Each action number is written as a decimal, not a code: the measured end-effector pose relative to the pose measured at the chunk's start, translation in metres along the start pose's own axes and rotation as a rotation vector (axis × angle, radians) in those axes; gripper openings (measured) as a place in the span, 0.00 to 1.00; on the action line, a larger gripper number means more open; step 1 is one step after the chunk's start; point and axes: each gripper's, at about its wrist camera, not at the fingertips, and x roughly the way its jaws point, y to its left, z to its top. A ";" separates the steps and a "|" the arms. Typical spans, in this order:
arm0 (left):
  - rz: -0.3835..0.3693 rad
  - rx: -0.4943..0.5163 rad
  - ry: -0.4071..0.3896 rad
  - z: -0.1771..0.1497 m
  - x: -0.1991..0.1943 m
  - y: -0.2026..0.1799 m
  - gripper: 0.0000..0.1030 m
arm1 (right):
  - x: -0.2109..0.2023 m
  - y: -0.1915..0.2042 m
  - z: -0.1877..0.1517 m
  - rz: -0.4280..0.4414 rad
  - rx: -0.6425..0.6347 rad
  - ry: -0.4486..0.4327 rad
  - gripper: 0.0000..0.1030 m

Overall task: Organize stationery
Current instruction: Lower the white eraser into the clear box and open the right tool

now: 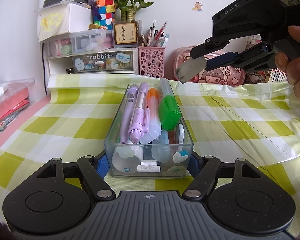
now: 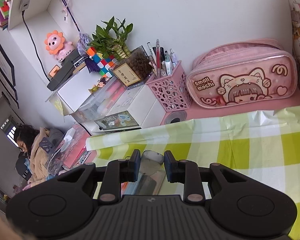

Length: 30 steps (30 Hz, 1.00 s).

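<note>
Your work surface is a desk covered by a green-and-white checked cloth [image 1: 220,120], set against a white wall [image 2: 220,14]. Along the back edge stand a white drawer unit [image 1: 90,62] labelled "rabbit", a pink perforated pen holder [image 1: 151,61], a lucky bamboo plant [image 1: 130,4] and a pink pencil case [image 2: 242,78] marked "Small mochi". A seated person [image 2: 36,140] is visible at the far left of the right wrist view.

The clear plastic organiser box [image 1: 149,154] sits on the cloth with its long axis running away from you. Your left gripper [image 1: 148,165] is clamped on its near end, one blue pad at each side wall. Inside, a purple pen [image 1: 137,118], an orange highlighter [image 1: 153,116] and a green-capped marker [image 1: 169,112] lie lengthwise, with the purple pen's tip and the green cap toward you.

Your right gripper [image 1: 198,63] is raised above and beyond the box's far right corner, well clear of the cloth. It grips a worn grey eraser [image 1: 191,70], which projects past the fingertips and slopes down toward the box. Nothing stands between the eraser and the box opening.
</note>
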 end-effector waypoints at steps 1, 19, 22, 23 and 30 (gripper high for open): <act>0.000 0.000 0.000 0.000 0.000 0.000 0.70 | 0.001 0.001 0.000 -0.006 0.008 0.003 0.20; -0.001 0.001 -0.002 0.001 -0.001 0.001 0.70 | 0.019 0.021 0.001 -0.072 0.183 0.007 0.20; -0.001 0.001 -0.002 0.001 -0.001 0.001 0.70 | 0.021 0.025 0.002 -0.083 0.184 0.004 0.20; -0.001 0.001 -0.002 0.001 -0.001 0.001 0.70 | 0.022 0.026 0.003 -0.089 0.178 -0.001 0.20; -0.001 0.002 -0.002 0.001 -0.001 0.001 0.70 | 0.035 0.045 0.011 -0.125 0.122 0.005 0.20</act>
